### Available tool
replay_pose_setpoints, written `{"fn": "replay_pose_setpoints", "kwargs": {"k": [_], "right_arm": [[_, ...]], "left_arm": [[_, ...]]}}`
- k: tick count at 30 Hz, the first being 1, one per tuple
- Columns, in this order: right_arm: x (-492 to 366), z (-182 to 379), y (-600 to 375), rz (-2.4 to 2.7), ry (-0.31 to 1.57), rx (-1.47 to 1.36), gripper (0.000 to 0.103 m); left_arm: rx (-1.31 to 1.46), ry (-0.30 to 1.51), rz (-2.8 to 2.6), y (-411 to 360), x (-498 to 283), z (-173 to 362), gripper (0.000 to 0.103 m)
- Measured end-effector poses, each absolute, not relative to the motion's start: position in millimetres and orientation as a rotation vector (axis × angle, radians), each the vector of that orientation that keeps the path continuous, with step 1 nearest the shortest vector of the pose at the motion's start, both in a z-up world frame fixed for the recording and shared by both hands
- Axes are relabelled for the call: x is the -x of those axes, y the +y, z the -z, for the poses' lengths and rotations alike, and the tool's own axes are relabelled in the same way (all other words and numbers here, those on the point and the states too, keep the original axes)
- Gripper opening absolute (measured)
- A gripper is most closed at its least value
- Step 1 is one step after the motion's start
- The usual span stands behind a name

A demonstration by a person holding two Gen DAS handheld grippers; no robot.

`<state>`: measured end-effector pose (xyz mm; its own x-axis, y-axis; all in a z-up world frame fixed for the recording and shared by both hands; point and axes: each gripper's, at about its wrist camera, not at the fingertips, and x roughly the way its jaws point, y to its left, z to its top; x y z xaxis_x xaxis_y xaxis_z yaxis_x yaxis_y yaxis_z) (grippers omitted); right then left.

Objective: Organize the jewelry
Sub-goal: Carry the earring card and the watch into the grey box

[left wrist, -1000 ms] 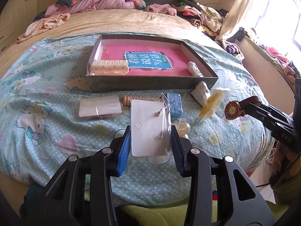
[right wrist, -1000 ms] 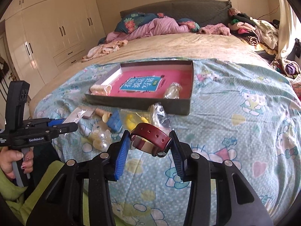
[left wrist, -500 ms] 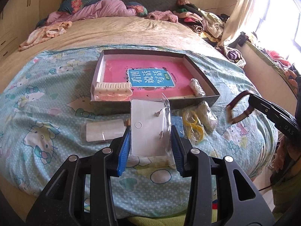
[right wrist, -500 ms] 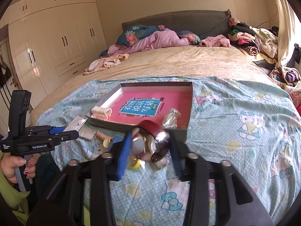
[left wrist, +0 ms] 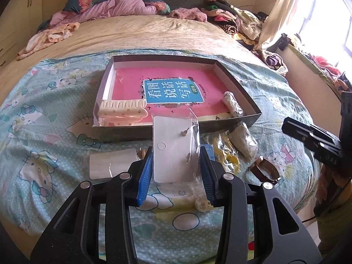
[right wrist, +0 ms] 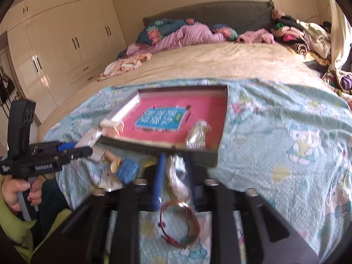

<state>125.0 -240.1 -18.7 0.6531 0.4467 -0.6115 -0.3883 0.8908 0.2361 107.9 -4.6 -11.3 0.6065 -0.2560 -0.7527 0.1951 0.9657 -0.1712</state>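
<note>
My left gripper is shut on a clear bag with a white earring card, held above the bed in front of the dark box. The box holds a pink book, a cream hair claw and a wrapped bundle. The red-strapped watch lies loose on the blanket below my right gripper, whose blurred jaws stand apart with nothing between them. The watch also shows in the left wrist view. The right gripper sits right of it.
Loose items lie before the box: another carded bag, a blue box, a yellow piece in plastic, a wrapped bundle. Clothes are piled at the bed's head. The left gripper appears at left. Wardrobes stand left.
The watch left my right gripper and now lies on the blanket. The right gripper's jaws have parted. The left gripper rose with its card and moved closer to the box.
</note>
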Motion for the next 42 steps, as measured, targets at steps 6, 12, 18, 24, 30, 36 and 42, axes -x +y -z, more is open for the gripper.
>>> {"fn": "replay_pose_setpoints", "kwargs": {"k": [6,12,18,24,30,36,42], "right_arm": [[-108.7,56.5,-238.1,-0.491,0.831,-0.072,0.068],[-104.7,88.6,-222.8,-0.502,0.914,-0.058,0.066],[-103.0,91.5,-223.8,-0.499,0.913,-0.013,0.041],[-107.0,52.0,-243.2,-0.497,0.807,-0.065,0.041],[-142.0,30.3,-236.7,-0.509,0.733,-0.083,0.041],[-178.0,22.2,-227.2,-0.512,0.699,-0.077,0.041],[-215.1,23.4,-226.8,-0.470,0.700,-0.096,0.041]], "left_arm": [[0.059,0.886,0.281,-14.1,-116.3,11.6,0.032],[0.037,0.887,0.275,-18.9,-133.4,11.1,0.032],[0.037,0.896,0.262,-18.1,-150.3,13.7,0.032],[0.033,0.903,0.257,-17.8,-167.4,15.4,0.032],[0.038,0.922,0.250,-18.9,-183.9,21.4,0.032],[0.039,0.934,0.249,-21.3,-196.8,25.1,0.032],[0.018,0.939,0.257,-30.0,-206.4,27.8,0.033]]}}
